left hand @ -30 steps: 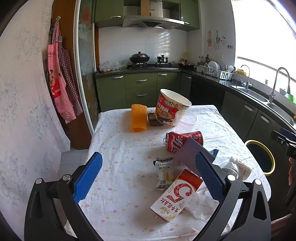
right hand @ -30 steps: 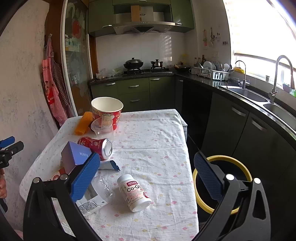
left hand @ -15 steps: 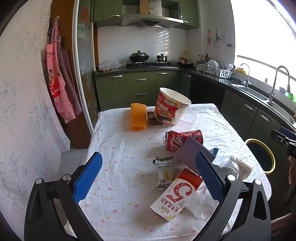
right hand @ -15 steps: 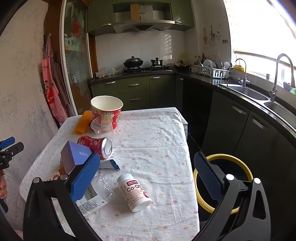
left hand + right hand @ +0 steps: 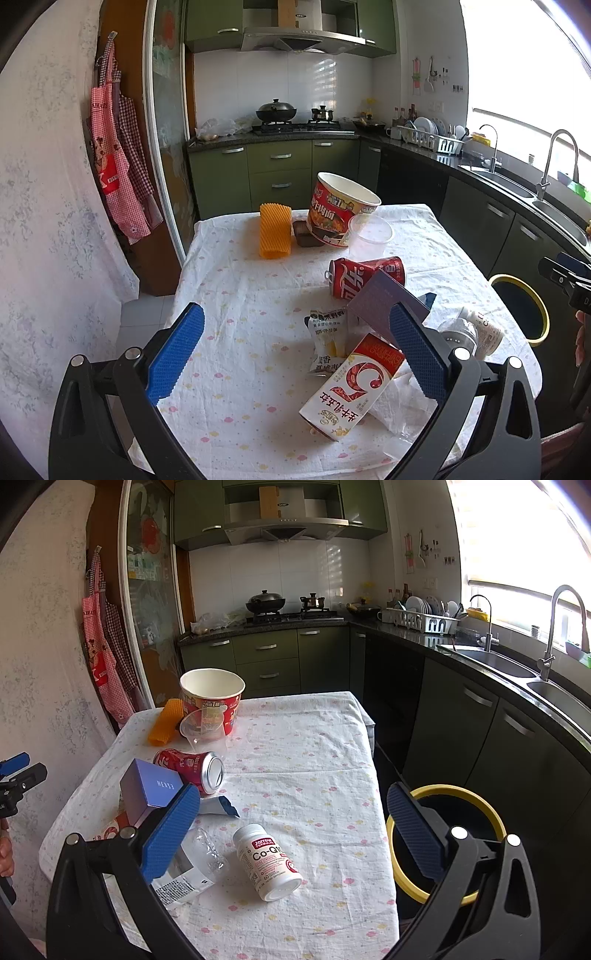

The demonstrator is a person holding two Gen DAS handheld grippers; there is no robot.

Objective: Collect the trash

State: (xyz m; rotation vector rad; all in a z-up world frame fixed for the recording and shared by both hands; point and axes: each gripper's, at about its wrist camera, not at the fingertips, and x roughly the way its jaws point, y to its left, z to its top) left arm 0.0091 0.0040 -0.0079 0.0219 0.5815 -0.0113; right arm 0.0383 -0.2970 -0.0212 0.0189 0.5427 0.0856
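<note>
a: your left gripper (image 5: 295, 356) alone shows the milk carton (image 5: 352, 387) with a big red "5", near on the surface (image 5: 240, 295).
b: your right gripper (image 5: 288, 823) alone reads "co-q10" on the white bottle (image 5: 267, 862) and "nexs3" on the blue box (image 5: 149, 790).
a: both pairs of fingers gape wide, empty. the yellow-rimmed bin (image 5: 448, 842) sits right of the surface.

Cloth-covered table (image 5: 314, 775), red can (image 5: 190, 767), white bottle (image 5: 267, 856), noodle tub (image 5: 212, 698)

Right gripper (image 5: 291, 834) held with jaws wide apart — white supplement bottle (image 5: 269, 857) lying between them; yellow-rimmed bin (image 5: 443, 842) behind right finger, beside table.
</note>
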